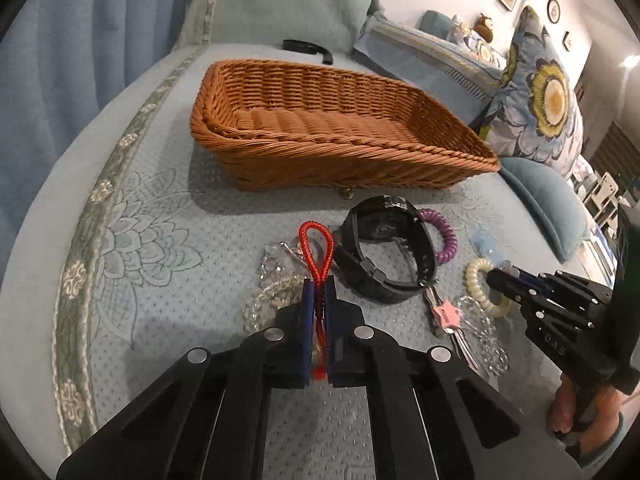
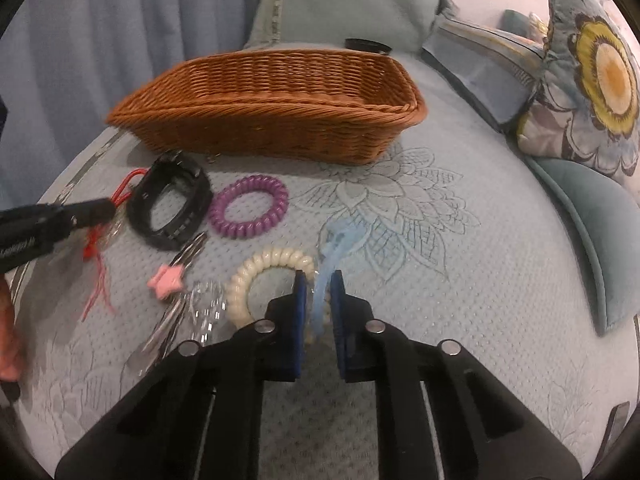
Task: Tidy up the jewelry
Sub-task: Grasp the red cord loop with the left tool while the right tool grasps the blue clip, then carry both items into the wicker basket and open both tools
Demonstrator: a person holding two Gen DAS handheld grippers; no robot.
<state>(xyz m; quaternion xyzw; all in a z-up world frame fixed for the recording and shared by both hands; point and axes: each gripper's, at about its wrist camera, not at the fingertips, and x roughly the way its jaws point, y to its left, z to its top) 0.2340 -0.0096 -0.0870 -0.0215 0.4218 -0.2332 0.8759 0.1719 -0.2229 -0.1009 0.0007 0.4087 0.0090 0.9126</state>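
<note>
My left gripper [image 1: 319, 286] is shut on a red braided cord bracelet [image 1: 317, 248], whose loop sticks out ahead of the pads; it also shows in the right wrist view [image 2: 96, 240]. My right gripper [image 2: 319, 280] has its pads closed around a light blue translucent hair tie [image 2: 334, 248]. On the bed lie a black watch [image 1: 386, 252], a purple coil tie [image 2: 249, 207], a cream coil tie [image 2: 256, 280], a pink star hair clip [image 2: 166, 282] and clear bead bracelets [image 1: 276, 280]. An empty brown wicker basket [image 1: 332, 148] sits behind them.
The jewelry lies on a light blue quilted bedspread [image 2: 440, 280]. Flowered pillows [image 1: 548, 96] and a teal cushion [image 2: 600, 240] stand to the right. A black band [image 1: 308, 48] lies behind the basket. Blue curtains hang at the left.
</note>
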